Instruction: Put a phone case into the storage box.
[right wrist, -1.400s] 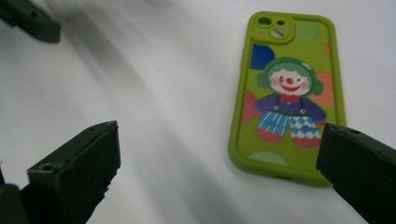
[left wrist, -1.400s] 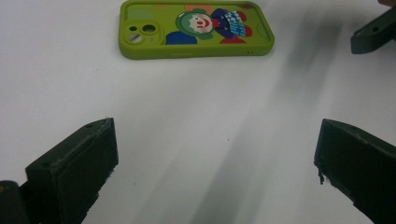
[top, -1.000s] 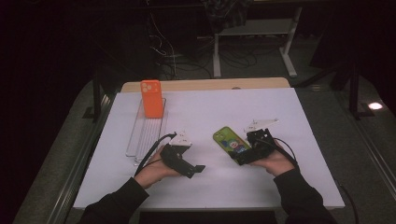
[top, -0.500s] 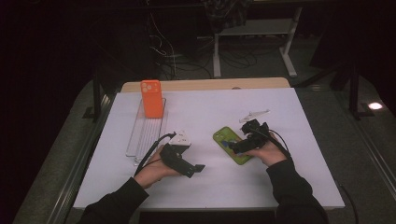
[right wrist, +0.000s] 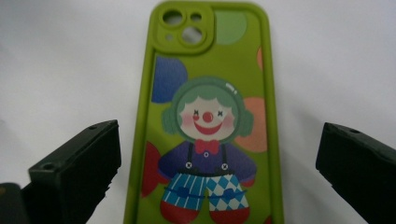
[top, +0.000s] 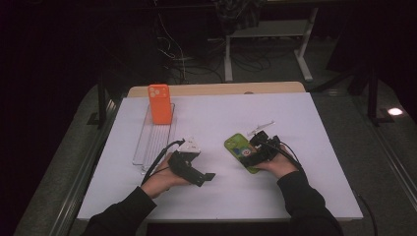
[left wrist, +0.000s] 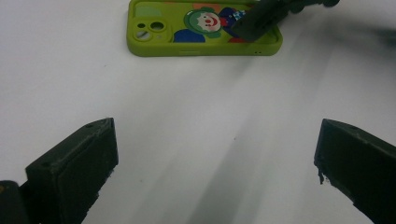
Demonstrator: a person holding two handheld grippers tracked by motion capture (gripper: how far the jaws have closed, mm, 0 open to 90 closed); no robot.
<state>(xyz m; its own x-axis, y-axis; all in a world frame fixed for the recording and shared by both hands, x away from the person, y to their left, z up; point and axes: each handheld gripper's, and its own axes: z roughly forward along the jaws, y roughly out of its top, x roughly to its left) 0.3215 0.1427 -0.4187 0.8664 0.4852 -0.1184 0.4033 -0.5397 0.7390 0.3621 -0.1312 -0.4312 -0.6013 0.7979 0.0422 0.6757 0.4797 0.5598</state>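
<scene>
Green phone case (right wrist: 208, 121) flat between spread right jaws, long edges untouched; left jaws released.

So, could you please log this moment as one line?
right gripper: open, jaws astride green clown phone case | left gripper: open, over bare table | orange phone case: upright in clear rack

Phone cases, two: one green case (top: 242, 152) with a clown print, lying under the right gripper (top: 255, 153), and one orange case (top: 160, 103) standing well beyond the left gripper (top: 204, 178). Clear racks, one (top: 153, 140), just beyond and outward of the left gripper. Grippers, two.
</scene>
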